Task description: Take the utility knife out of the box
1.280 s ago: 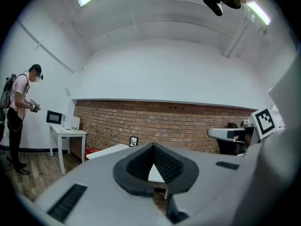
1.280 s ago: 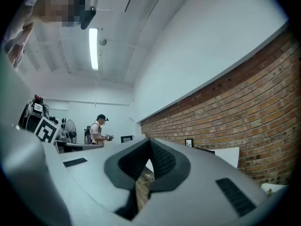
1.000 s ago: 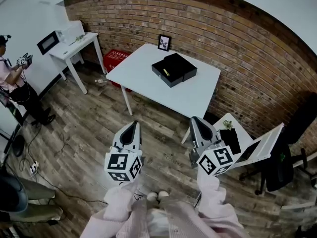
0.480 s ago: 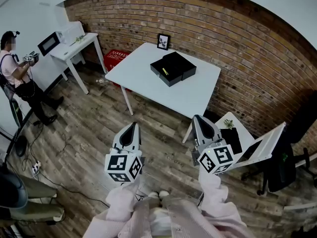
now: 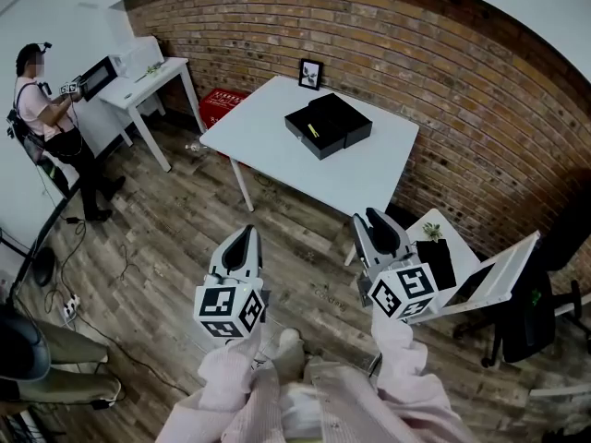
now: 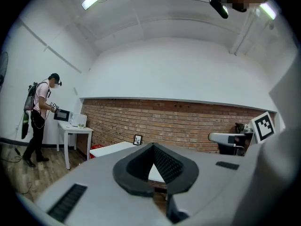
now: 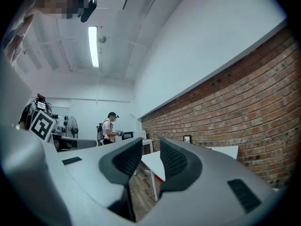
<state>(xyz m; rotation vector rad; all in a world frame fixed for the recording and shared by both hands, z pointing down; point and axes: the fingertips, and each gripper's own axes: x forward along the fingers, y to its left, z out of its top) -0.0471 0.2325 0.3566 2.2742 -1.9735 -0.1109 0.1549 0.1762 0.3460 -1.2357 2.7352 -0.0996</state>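
An open black box (image 5: 328,125) sits on the white table (image 5: 369,178) by the brick wall, and a thin yellow utility knife (image 5: 314,131) shows inside it. Both grippers hang over the wooden floor, well short of the table. My left gripper (image 5: 247,231) (image 6: 151,148) is shut, its ribbed pads meeting at the tip with nothing in them. My right gripper (image 5: 367,217) (image 7: 151,145) has its jaws opening; a clear gap shows between the pads and nothing is in it. The box is not visible in either gripper view.
A small picture frame (image 5: 310,74) stands at the table's far edge. A red crate (image 5: 220,107) lies under it. A person (image 5: 46,123) stands at a side table (image 5: 138,86) on the left. A small white table (image 5: 443,238) and a dark chair (image 5: 545,312) are at right.
My right gripper's jaws have parted from shut to a visible gap. The person at left has stepped closer to the side table. The left gripper has stayed put.
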